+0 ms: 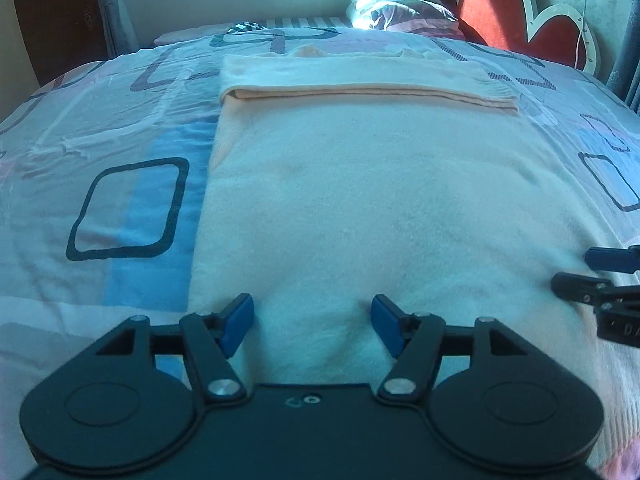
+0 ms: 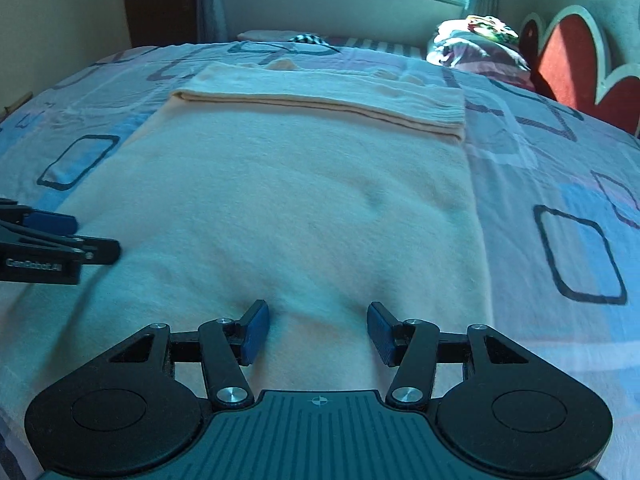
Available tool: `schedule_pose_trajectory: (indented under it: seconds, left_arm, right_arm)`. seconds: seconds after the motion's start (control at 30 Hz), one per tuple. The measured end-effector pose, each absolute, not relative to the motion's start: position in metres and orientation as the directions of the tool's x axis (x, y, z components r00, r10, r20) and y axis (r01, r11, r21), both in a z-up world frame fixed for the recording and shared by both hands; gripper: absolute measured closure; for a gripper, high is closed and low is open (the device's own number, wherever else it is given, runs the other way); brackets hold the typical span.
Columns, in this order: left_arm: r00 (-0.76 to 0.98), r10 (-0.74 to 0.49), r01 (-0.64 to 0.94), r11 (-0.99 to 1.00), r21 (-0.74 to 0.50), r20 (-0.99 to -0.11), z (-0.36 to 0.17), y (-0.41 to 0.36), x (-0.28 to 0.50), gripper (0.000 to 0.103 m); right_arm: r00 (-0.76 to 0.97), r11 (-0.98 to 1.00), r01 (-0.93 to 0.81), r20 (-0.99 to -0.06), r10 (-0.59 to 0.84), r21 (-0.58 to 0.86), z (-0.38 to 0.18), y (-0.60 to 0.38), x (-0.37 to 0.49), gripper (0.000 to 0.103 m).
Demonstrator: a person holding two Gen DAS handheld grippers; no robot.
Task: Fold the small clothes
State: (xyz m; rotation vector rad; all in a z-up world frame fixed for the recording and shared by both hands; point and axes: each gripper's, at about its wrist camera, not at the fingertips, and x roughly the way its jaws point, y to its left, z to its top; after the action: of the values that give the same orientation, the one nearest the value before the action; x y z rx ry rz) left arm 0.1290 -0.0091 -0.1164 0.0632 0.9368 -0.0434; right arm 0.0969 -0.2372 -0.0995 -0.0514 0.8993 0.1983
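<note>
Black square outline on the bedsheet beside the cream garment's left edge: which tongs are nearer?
Left. The left tongs sit over the cream garment near that edge, close to the black square outline; the right tongs sit further right.

Near edge of the cream garment (image 1: 360,200) disappears under the left gripper (image 1: 312,326) body, so whether any cloth sits pinched between the pads can't be told; same story under the right gripper (image 2: 318,332). The bedspread (image 1: 120,128) runs off both sides. The headboard (image 2: 576,52) is cut by the frame edge. The bundle of bedding (image 1: 404,4) is blown out by sunlight, its contents unreadable.
</note>
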Motion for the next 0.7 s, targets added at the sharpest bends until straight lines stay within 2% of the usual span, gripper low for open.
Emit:
schedule_pose_trajectory:
  seconds: [0.17,0.4,0.7]
  left_arm:
    - [0.582,-0.028,0.043,0.999,-0.004,-0.813,-0.109,0.009,0.103,0.040]
    - [0.578,-0.095,0.114,0.993,-0.035,-0.811,-0.103,0.008,0.064,0.041]
    - [0.576,-0.083,0.121,0.993,-0.016,-0.813,-0.112,0.022,0.030,0.039]
  right_arm:
    - [0.610,0.989,-0.138,-0.783,0.122,0.047,-0.086,-0.241,0.073,0.050]
    - [0.612,0.982,-0.178,-0.773,0.165,0.069,-0.073,-0.204,0.030,0.050]
    - [0.599,0.998,-0.064,-0.800,0.028,-0.013,-0.086,-0.228,-0.009,0.050]
